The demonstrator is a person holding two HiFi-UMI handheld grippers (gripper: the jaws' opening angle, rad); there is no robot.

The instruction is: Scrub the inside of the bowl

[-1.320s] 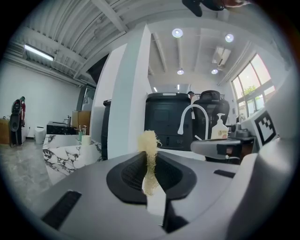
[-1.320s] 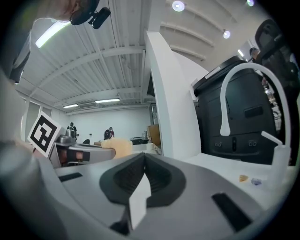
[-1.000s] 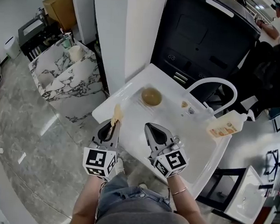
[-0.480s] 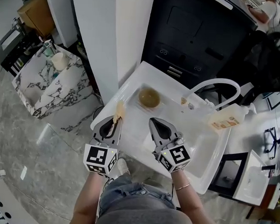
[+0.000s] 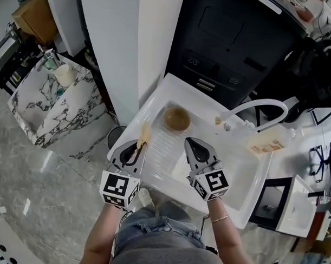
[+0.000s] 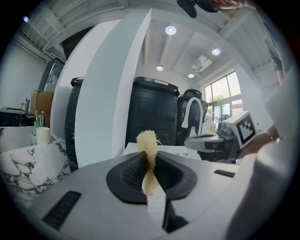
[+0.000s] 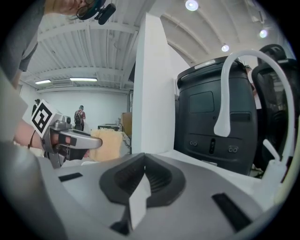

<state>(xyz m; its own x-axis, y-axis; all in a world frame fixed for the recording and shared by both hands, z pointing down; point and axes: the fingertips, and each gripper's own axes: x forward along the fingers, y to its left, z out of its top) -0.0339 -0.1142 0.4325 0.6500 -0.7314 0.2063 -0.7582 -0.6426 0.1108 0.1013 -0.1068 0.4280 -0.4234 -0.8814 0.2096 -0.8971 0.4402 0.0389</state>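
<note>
A brown bowl (image 5: 177, 118) stands on the ribbed drainboard of the white sink unit (image 5: 155, 104), at its far left part. My left gripper (image 5: 139, 146) hovers over the unit's near left edge, shut on a yellow loofah scrubber (image 5: 145, 134) that sticks out past the jaws (image 6: 148, 143). My right gripper (image 5: 194, 146) is over the unit's middle, near the basin, shut with nothing between its jaws. In the right gripper view the left gripper (image 7: 96, 143) shows at left with the scrubber (image 7: 108, 144). Both grippers are short of the bowl.
A white arched faucet (image 5: 264, 108) rises at the far right of the unit, with a soap bottle (image 5: 268, 144) beside it. A white pillar (image 5: 131, 41) and a black cabinet (image 5: 234, 39) stand behind. A marble-patterned table (image 5: 52, 106) sits to the left.
The view has shifted a little; both grippers have edged forward over the sink unit, the right one further right. The scrubber stays held.
</note>
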